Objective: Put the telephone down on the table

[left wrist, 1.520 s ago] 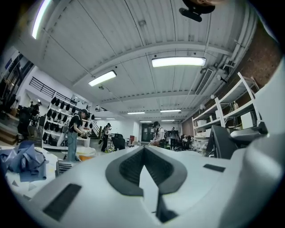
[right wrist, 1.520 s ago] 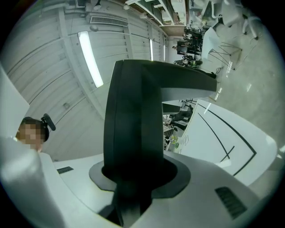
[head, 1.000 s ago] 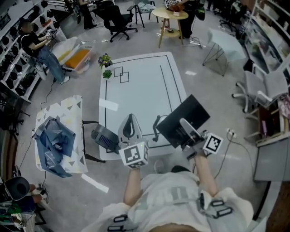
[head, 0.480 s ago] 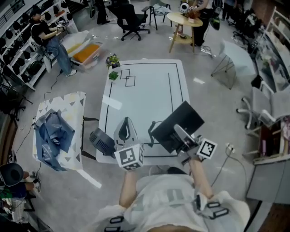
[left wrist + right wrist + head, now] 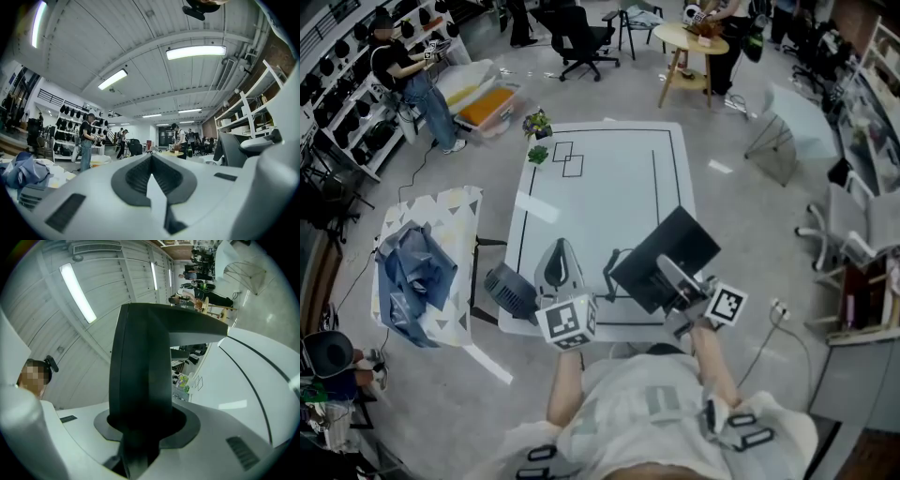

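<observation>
Telephone (image 5: 667,246), black and flat, sits clamped in the right tongs (image 5: 673,277) over the white surface's (image 5: 600,187) near edge. The left tongs (image 5: 561,267) are narrow and empty.

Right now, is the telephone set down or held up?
Held up: the right gripper is shut on the telephone, tilted above the table.

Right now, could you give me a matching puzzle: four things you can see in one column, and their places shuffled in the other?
Things:
1. black telephone
2. potted plants
3. blue cloth
4. round wooden table

Places:
A. on the patterned side table
B. out in the room, beyond the far end of the white table
C. in the right gripper
D. by the white table's far left corner

Pairs: 1-C, 2-D, 3-A, 4-B.
</observation>
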Available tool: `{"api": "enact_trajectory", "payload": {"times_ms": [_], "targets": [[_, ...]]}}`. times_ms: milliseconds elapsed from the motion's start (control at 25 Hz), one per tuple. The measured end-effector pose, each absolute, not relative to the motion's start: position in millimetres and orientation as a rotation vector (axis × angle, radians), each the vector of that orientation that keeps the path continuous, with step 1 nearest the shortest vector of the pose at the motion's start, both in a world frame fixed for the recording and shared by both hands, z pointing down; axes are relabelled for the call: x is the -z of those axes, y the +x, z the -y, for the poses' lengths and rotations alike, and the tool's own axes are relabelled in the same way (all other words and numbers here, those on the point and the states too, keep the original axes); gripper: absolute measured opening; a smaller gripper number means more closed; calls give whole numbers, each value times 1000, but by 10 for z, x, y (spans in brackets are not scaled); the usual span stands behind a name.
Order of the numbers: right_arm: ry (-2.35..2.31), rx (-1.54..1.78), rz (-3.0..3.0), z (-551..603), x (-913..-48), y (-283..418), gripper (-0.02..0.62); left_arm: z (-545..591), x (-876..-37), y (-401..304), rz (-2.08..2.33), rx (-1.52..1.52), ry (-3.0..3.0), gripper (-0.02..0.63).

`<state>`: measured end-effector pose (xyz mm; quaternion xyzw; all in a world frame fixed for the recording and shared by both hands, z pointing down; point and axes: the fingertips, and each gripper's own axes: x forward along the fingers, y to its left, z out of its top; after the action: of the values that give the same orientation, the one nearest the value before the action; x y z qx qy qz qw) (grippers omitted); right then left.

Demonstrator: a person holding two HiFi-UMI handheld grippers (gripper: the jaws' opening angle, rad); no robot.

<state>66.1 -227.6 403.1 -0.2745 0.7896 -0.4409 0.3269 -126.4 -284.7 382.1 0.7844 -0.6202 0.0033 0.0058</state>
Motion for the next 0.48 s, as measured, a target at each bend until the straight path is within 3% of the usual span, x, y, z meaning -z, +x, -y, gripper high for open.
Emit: {"api": "enact_trajectory", "payload": {"times_ms": [480], "targets": [[-748, 1232, -2062, 2459, -4220, 670, 151, 2860, -3987, -1270, 1929, -88, 2422, 6]]}}
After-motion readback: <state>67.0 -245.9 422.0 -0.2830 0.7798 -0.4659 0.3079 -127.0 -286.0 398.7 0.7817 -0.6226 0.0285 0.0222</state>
